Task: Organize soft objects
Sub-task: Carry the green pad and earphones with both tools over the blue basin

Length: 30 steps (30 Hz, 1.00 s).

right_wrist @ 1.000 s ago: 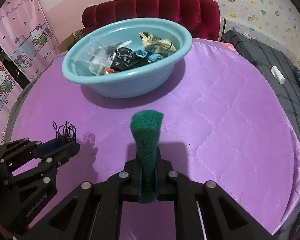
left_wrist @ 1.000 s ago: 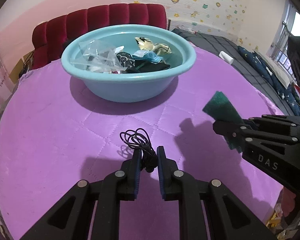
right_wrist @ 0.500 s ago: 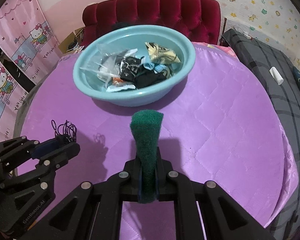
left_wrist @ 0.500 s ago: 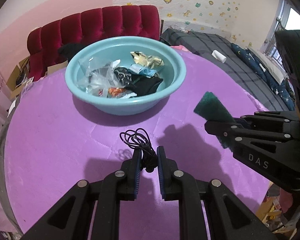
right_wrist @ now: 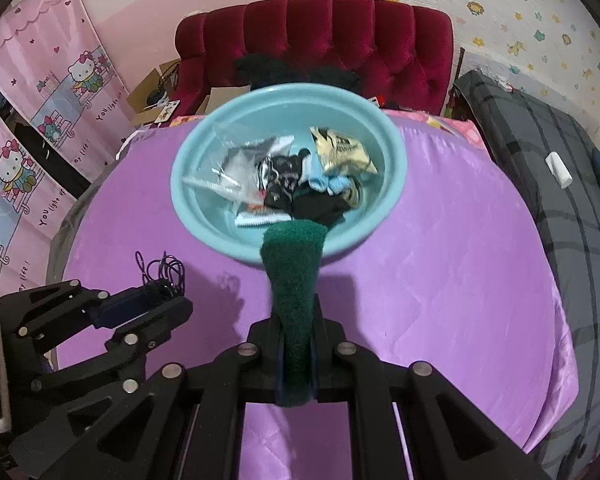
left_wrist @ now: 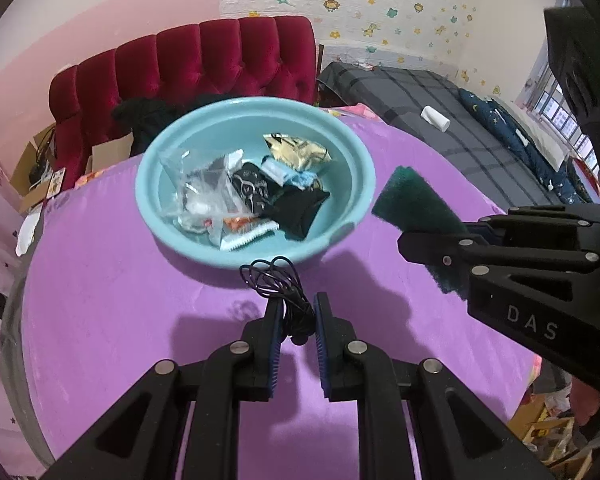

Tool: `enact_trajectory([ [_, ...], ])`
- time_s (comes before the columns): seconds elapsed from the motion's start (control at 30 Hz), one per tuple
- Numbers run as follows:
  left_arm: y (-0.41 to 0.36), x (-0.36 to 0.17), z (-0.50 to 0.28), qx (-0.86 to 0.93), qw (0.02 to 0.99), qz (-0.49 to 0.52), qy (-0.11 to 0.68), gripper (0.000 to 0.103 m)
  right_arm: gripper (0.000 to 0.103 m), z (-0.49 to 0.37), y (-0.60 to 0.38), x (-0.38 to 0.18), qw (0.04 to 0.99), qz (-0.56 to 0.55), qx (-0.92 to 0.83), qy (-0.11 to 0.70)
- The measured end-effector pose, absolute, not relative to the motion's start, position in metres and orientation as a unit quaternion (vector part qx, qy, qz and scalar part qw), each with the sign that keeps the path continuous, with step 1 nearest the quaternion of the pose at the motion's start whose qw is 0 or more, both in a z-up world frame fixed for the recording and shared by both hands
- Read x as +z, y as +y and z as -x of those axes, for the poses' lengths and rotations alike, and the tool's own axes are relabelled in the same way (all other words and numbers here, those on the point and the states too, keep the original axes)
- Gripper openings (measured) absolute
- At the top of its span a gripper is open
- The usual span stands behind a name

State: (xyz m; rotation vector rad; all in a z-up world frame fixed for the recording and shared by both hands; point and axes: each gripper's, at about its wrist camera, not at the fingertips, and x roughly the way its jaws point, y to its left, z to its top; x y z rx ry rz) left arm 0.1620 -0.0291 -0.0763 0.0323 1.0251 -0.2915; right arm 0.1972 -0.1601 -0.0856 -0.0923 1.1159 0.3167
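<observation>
Right gripper (right_wrist: 296, 332) with sponge (right_wrist: 294, 264) before basin (right_wrist: 392, 184)

Basin (left_wrist: 356, 184) on table (left_wrist: 100, 300), sofa (left_wrist: 204, 56) behind

Both grippers are matte black plastic with open triangular cut-outs and round silver screw heads along the arms. The left gripper (left_wrist: 296, 312) has ribbed blue pads (left_wrist: 275, 344) lining its fingers. The right gripper (right_wrist: 296, 332) carries pale "DAS" lettering on its side.
</observation>
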Motion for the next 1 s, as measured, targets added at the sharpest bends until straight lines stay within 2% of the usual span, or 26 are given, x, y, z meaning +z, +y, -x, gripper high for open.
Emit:
enact_trajectory([
  [0.5, -0.025, -0.068, -0.223, -0.141, 0.863, -0.010, 0.486, 0.017, 0.008, -0.257, -0.148, -0.070, 0.833, 0.031, 0.158, 0.529],
  [1.0, -0.023, -0.082, -0.289, -0.133, 0.862, -0.013, 0.489, 0.017, 0.009, -0.325, -0.132, -0.084, 0.826, 0.019, 0.177, 0.536],
])
